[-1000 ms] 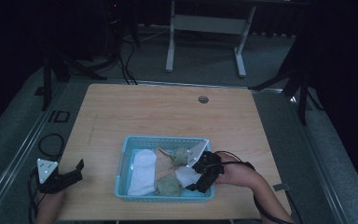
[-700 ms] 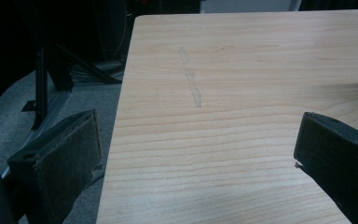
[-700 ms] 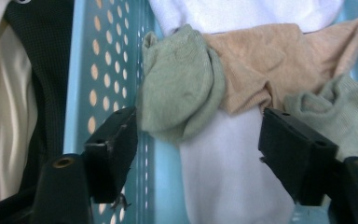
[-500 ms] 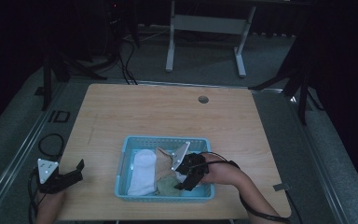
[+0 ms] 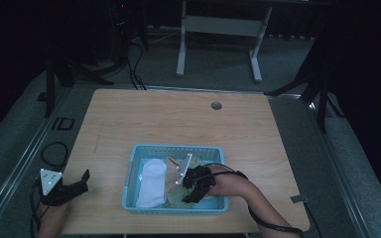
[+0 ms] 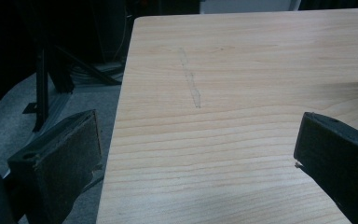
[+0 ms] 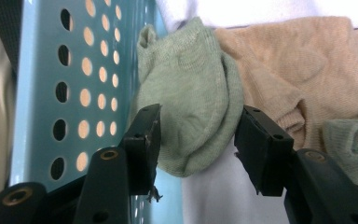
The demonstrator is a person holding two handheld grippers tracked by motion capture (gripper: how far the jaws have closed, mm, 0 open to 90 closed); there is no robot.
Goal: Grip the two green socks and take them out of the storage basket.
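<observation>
A pale blue plastic basket (image 5: 129, 184) with rows of round holes in its walls sits near the front edge of a light wooden table (image 5: 178, 119). Inside it lie a white sock (image 5: 151, 182) along the left side, a beige sock (image 7: 303, 70), a folded green sock (image 7: 191, 93) and a small pale card or tag (image 5: 183, 168) near the middle (too small to read from above). The right gripper (image 5: 192, 186) reaches down into the basket from the person's forearm at the lower right. Its own camera gives the close detail that the high view cannot: the green sock bulges between the two black jaws, just beside the perforated basket wall, with white fabric under it and the beige sock touching its far side. The jaws have just been closing and stand about half open around the sock; both pads appear to touch its sides, though how firmly they press I cannot tell. The left gripper (image 5: 64, 188) rests at the table's front left corner, well apart from the basket. Its camera looks across bare wood, jaws spread wide with nothing between them.
</observation>
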